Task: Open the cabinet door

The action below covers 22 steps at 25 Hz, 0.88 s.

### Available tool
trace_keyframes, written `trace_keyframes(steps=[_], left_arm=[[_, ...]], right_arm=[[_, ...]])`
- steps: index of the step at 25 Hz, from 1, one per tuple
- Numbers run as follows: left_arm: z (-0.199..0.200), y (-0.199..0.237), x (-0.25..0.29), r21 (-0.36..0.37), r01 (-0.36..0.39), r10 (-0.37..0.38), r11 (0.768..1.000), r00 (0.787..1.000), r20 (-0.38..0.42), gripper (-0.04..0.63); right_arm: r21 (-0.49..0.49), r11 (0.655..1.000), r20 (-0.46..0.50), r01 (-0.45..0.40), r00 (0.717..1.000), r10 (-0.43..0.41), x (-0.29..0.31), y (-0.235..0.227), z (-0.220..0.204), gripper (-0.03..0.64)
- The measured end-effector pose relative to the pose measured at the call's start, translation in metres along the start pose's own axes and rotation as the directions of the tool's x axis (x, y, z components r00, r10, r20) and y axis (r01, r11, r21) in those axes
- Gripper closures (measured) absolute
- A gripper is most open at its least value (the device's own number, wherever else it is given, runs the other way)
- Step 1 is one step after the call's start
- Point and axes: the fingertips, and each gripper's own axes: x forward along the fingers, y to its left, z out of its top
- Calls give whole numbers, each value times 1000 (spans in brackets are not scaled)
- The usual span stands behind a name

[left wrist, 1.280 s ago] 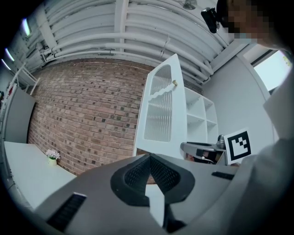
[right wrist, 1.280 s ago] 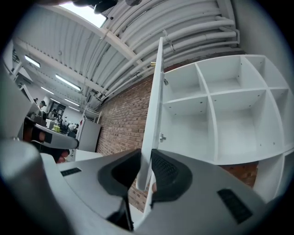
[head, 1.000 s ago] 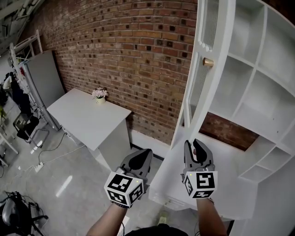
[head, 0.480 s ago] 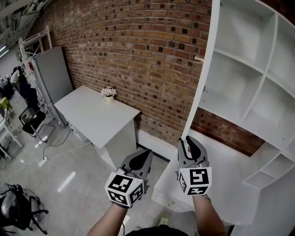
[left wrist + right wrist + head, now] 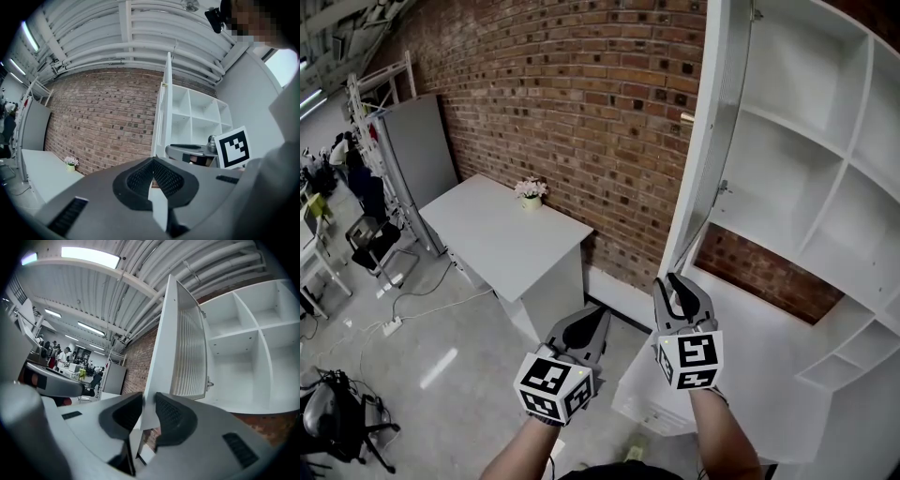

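The white cabinet door (image 5: 705,150) stands swung out, nearly edge-on in the head view, with a brass knob (image 5: 687,117) on its far face. My right gripper (image 5: 678,285) is shut on the door's lower edge. In the right gripper view the door (image 5: 161,348) with its ribbed glass pane (image 5: 190,352) rises from between the gripper's (image 5: 146,412) two pads. My left gripper (image 5: 598,315) is held beside it to the left, shut on nothing, clear of the door. The left gripper view shows that gripper's (image 5: 152,162) pads meeting, with the door (image 5: 161,117) ahead of it.
Open white shelves (image 5: 787,178) fill the right side above a low white counter (image 5: 759,366). A brick wall (image 5: 572,103) stands behind. A white desk (image 5: 502,239) with a small flower pot (image 5: 531,190) and a grey locker (image 5: 417,155) are at the left.
The door has swung further out, from showing its glazed face to nearly edge-on. My right gripper moved left with its edge. The left gripper drifted only a little.
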Motion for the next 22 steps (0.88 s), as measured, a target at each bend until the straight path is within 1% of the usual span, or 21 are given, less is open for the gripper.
trace_keyframes(steps=[8,16,22], left_arm=[[4,-5,0,2,12,-12,1000,1000,2,591],[3,-19,-4,5,40,-40,999,999,1,591],[5,-26,-9,16,48,-48,999,999,-3,591]], right_arm=[[-12,1000,7,-19,1000,19,-9,4,4,534],[30,1000,-4,6,1000,-6,-31,-5,0,546],[60,998,-6,30,1000,-30,-52,-12,-4,584]])
